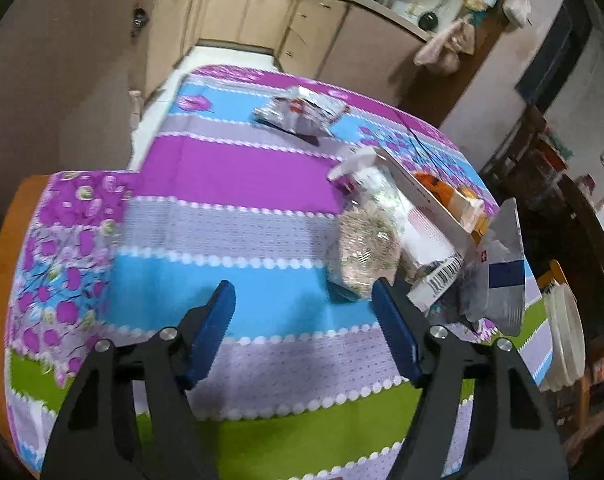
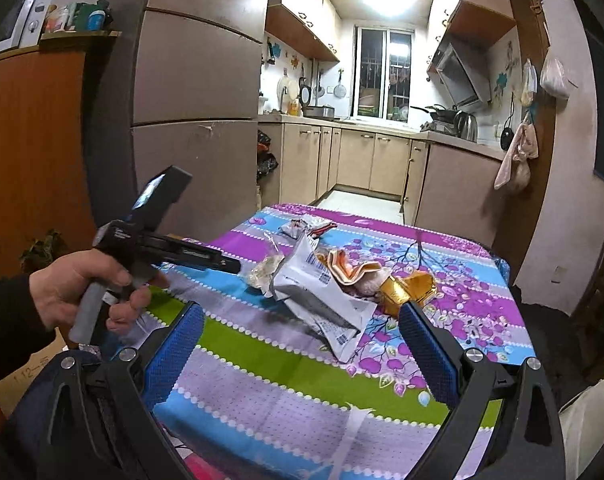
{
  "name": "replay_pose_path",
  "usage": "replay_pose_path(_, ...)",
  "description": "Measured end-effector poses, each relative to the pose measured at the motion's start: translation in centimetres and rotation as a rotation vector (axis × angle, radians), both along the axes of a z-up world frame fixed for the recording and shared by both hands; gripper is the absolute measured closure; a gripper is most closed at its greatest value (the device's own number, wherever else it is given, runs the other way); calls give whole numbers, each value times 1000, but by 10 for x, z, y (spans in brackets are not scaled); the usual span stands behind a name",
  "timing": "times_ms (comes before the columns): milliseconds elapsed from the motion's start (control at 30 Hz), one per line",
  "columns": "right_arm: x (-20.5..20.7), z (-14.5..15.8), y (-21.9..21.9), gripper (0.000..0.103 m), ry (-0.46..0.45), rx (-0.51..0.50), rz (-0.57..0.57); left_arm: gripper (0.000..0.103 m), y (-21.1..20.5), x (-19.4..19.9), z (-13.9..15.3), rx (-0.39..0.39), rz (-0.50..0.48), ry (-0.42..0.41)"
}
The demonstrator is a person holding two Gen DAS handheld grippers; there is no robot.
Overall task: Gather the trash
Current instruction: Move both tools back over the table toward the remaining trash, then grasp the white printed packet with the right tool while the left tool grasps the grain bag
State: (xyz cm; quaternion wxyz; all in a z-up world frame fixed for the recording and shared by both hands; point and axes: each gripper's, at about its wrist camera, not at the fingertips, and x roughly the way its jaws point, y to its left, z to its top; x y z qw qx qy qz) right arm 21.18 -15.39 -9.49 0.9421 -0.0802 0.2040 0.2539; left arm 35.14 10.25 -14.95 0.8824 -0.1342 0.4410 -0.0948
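Trash lies on a table with a striped purple, blue and green cloth (image 1: 242,176). In the left wrist view my left gripper (image 1: 304,300) is open and empty above the cloth, just left of a clear crumpled plastic bag (image 1: 362,240), a white carton (image 1: 426,220) and a grey wrapper (image 1: 498,264). A silver snack wrapper (image 1: 302,114) lies farther back. In the right wrist view my right gripper (image 2: 300,322) is open and empty in front of a white crumpled packet (image 2: 322,292), a gold wrapper (image 2: 410,288) and the clear bag (image 2: 266,270). The left gripper (image 2: 222,266) shows there, held in a hand.
The table cloth (image 2: 262,380) ends near kitchen cabinets (image 2: 366,160) behind. A fridge (image 2: 198,120) and a wooden cupboard (image 2: 30,152) stand at the left. White plates (image 1: 566,336) sit off the table's right edge. A cloth (image 2: 516,160) hangs on the right wall.
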Motion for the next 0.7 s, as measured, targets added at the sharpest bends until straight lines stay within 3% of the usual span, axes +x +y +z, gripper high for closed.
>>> replay_pose_path(233,19,-13,10,10,64,-27,90,36,-2,8,0,-15,6,-3)
replay_pose_path(367,53,-22,23,18,99,-111,148,36,-1,11,1,4,8,5)
replay_pose_path(600,116,-51,52,19,142,-296,207,36,-1,20,1,33,-9,23)
replay_pose_path(700,135,-66,62,19,167,-327,199,36,0,22,2,42,-2,25)
